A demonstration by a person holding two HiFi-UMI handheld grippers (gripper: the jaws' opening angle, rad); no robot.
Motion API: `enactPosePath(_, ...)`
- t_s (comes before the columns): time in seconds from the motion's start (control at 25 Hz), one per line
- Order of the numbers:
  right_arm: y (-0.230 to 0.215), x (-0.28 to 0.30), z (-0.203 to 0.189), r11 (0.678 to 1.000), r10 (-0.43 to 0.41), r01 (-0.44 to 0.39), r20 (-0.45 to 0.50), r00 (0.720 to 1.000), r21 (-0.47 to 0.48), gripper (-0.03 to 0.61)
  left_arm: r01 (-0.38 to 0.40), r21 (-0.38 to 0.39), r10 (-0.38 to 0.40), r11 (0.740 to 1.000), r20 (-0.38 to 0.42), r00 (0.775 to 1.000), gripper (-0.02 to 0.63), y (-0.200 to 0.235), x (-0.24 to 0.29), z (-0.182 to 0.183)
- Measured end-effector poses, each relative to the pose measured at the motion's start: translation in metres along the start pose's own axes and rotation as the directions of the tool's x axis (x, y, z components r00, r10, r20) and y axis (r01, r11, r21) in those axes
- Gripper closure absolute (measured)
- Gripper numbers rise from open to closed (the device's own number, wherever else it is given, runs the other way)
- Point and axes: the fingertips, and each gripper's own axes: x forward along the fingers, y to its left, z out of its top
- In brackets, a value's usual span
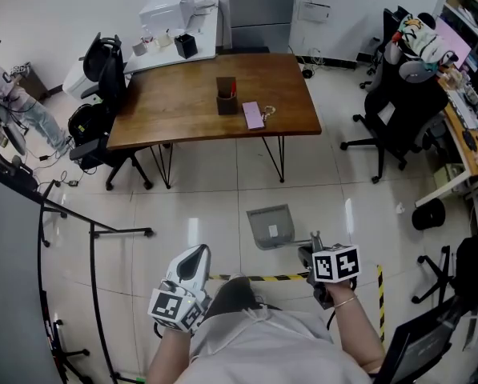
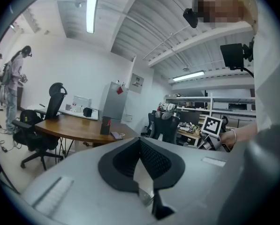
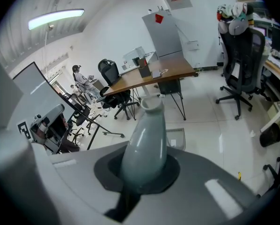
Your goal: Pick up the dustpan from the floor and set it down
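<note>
**Position of task item.** A flat grey plastic dustpan (image 1: 271, 225) is seen low over the glossy white tiled floor (image 1: 222, 206). It lies just ahead of the person and beyond a strip of yellow-and-black hazard tape (image 1: 255, 278). A brown wooden table (image 1: 190, 102) stands well apart behind it. Whether the pan rests on the tiles or is just clear of them cannot be determined.

**Governing relation.** The long axis of the dustpan is noted to run from the pan back and rightward along its tapered grey handle (image 3: 147, 144). The handle ends at the right gripper (image 1: 317, 254), which is therefore the nearer tool by a wide margin. The set-down is judged to depend on that grip alone.

**Right gripper.** In the right gripper view the jaws are found closed tight on the handle, and the pan (image 3: 178, 138) is visible beyond them.

**Left gripper.** The left gripper (image 1: 194, 256) is held apart from the dustpan. Its jaws are observed drawn together, with nothing held or touched.
</note>
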Motion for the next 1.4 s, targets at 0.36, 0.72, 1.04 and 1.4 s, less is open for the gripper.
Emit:
enactPosePath(0.36, -0.013, 0.041, 0.045, 0.999, -0.018, 0.02, -0.045, 0.999, 0.047, 0.575, 0.065, -0.039, -0.067, 0.997, -0.044, 0.997, 0.6, 0.045, 0.069, 0.002)
enactPosePath(0.72, -0.038, 0.094, 0.098, 0.992, -0.067, 0.071, -0.041, 0.997, 0.108, 0.575, 0.101, -0.06, -0.104, 0.993, -0.051, 0.993, 0.6, 0.109, 0.136, 0.036)
enactPosePath(1.04, -0.08, 0.17, 0.135, 0.986, -0.073, 0.082, -0.066, 0.995, 0.147, 0.575, 0.041, -0.095, -0.05, 0.995, -0.084, 0.995, 0.6, 0.132, 0.177, 0.021)
enactPosePath(1.4, -0.148, 0.269, 0.157, 0.982, -0.084, 0.099, -0.101, 0.991, 0.158, 0.575, 0.012, -0.051, -0.017, 0.999, -0.11, 0.994, 0.6, 0.154, 0.22, -0.027)
